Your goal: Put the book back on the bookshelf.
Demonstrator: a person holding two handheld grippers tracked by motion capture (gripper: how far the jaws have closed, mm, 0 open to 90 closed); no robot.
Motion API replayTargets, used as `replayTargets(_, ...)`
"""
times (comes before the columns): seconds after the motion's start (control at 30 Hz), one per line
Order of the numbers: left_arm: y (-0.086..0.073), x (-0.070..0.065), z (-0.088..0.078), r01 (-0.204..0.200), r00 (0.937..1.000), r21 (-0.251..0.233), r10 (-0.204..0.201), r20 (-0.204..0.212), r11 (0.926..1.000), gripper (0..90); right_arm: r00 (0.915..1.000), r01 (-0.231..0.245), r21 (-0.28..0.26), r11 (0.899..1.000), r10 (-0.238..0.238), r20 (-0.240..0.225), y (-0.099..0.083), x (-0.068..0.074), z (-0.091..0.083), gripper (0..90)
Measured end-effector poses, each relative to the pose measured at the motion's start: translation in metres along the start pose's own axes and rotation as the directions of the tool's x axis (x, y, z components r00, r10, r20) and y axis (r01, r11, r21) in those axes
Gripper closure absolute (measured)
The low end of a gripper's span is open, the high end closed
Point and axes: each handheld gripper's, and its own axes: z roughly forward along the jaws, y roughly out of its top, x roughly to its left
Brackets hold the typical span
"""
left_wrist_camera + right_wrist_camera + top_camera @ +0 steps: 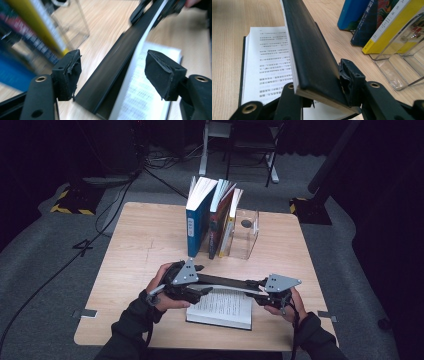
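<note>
At the right claw (319, 92): jaws are clamping on the 3 o'clock end of the book's raised half (309, 50), one pad pressing on the black cover and the other on the page side.
At the left claw (116, 73): jaws are standing wide, straddling the 9 o'clock end of that same half, with neither pad touching it.
Raised half: it is standing on edge, spanning from one claw to the other, hinged along the 12 o'clock side of the open page.
Book (225, 307): it is lying open at the 6 o'clock edge of the table (140, 235), printed page facing up, between the two hands.
Behind it: three standing books (202, 217) are leaning against a clear stand (245, 235) at 12 o'clock, well apart from the work.
Step in hand: probably folding the raised half down toward 6 o'clock to shut the book.
Doing it well: keeping the right grip firm while the left claw is only guiding; lowering both ends evenly so nothing is twisting; checking that no page is curling underneath.
Risk: the heavy half is likely slipping out if the single grip is loosening.
</note>
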Motion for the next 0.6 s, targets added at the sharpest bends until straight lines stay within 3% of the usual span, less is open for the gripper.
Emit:
replayTargets(0.07, 0.006, -0.01, 0.009, -0.009, 0.9998, 0.018, 0.009, 0.02, 0.9998, 25.7, 1.0, 0.0, 0.002, 1.0, 0.0, -0.001, 0.0, 0.0, 0.0, 64.5)
replayTargets(0.17, 0.01, -0.024, 0.028, -0.04, 0.9985, 0.089, 0.043, -0.035, 0.9953, 23.5, 1.0, 0.007, 0.009, 1.0, -0.007, -0.001, 0.001, 0.001, 0.0, 64.1)
replayTargets(0.2, 0.01, -0.024, 0.028, -0.04, 0.9985, 0.089, 0.043, -0.035, 0.9953, 23.6, 1.0, 0.007, 0.009, 1.0, -0.007, -0.001, 0.001, 0.001, 0.0, 64.1)
replayTargets(0.27, 0.009, -0.024, 0.039, 0.001, 0.9952, 0.143, 0.013, -0.097, 0.9897, 23.8, 0.9999, 0.014, 0.012, 1.0, -0.014, -0.003, 0.001, 0.002, 0.0, 63.5)
replayTargets(0.3, 0.008, -0.024, 0.04, -0.002, 0.9945, 0.14, 0.017, -0.103, 0.9902, 24.8, 0.9999, 0.015, 0.013, 1.0, -0.015, -0.001, 0.001, 0.002, 0.0, 63.4)
replayTargets(0.43, 0.006, -0.024, 0.043, -0.014, 0.9942, 0.16, 0.031, -0.103, 0.987, 27.0, 1.0, 0.0, 0.005, 1.0, 0.0, -0.006, 0.0, 0.001, 0.0, 63.4)
replayTargets(0.53, 0.004, -0.023, 0.043, -0.027, 0.9926, 0.181, 0.047, -0.112, 0.9831, 35.7, 1.0, -0.002, 0.006, 1.0, 0.002, -0.009, 0.0, 0.0, 0.0, 63.0)
replayTargets(0.6, 0.003, -0.021, 0.042, -0.014, 0.9945, 0.188, 0.034, -0.099, 0.982, 39.3, 0.9999, -0.002, 0.008, 1.0, 0.002, -0.015, 0.001, 0.001, 0.001, 62.0)
